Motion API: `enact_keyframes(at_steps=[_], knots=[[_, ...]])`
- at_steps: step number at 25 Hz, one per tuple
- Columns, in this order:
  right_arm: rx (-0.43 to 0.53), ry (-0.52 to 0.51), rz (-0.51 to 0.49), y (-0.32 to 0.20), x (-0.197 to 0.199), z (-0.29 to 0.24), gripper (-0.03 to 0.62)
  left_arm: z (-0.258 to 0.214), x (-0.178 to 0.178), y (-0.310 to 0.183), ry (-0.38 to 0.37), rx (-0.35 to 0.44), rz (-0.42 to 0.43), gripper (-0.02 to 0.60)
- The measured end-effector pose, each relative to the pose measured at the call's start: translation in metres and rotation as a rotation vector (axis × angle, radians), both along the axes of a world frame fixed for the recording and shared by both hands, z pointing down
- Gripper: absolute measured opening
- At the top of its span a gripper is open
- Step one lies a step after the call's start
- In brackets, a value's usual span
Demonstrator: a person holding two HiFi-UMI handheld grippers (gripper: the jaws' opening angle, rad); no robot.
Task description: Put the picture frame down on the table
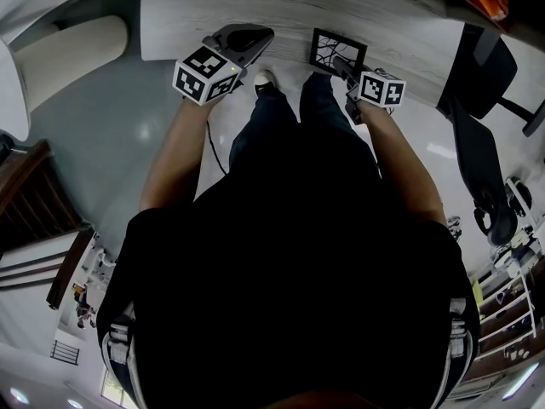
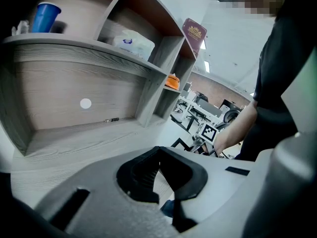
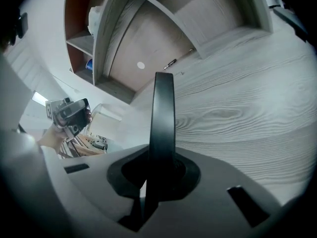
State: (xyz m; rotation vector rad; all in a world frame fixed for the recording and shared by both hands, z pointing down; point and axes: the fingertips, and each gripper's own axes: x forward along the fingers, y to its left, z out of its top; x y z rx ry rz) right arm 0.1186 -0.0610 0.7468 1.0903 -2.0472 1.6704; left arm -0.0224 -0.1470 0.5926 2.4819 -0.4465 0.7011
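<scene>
A black picture frame (image 1: 336,51) with a dark branching pattern hangs over the near edge of the grey wood-grain table (image 1: 204,7). My right gripper (image 1: 345,66) is shut on its near side. In the right gripper view the frame (image 3: 162,108) rises edge-on as a black bar from between the jaws (image 3: 161,167), above the table (image 3: 247,108). My left gripper (image 1: 247,39) is to the frame's left, by the table edge, with its jaws together and nothing between them (image 2: 158,155). From the left gripper view the frame (image 2: 179,143) shows small at the right.
A shelf unit stands at the table's back with a blue cup (image 2: 45,18), a tissue pack (image 2: 132,42) and an orange object (image 2: 172,81). A pen (image 3: 170,63) lies near the back wall. A black office chair (image 1: 481,75) is at the right, a beige seat (image 1: 68,54) at the left.
</scene>
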Motion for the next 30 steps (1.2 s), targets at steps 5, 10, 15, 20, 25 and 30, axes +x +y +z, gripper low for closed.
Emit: enact_keyframes(at_steps=[5,10,15,20,25,30], knots=[[-0.043,-0.011,0.024,0.000,0.005,0.005,0.025,0.001,0.001,0.001,-0.002,-0.002,-0.001,0.017],[-0.056,-0.004,0.031,-0.001,0.007,0.007,0.028,0.005,0.000,0.007,-0.005,-0.014,-0.003,0.017],[-0.062,0.018,0.033,-0.003,0.009,0.010,0.034,0.008,0.000,0.009,-0.007,-0.022,0.000,0.017],[-0.058,0.040,0.038,-0.004,0.009,0.012,0.038,0.011,-0.002,0.009,-0.008,-0.027,-0.005,0.017],[-0.047,0.062,0.015,-0.006,0.009,0.011,0.041,0.013,-0.001,0.010,-0.012,-0.037,-0.005,0.017],[0.043,0.165,-0.086,-0.014,0.007,0.005,0.058,0.015,0.001,0.012,-0.028,-0.028,0.009,0.017]])
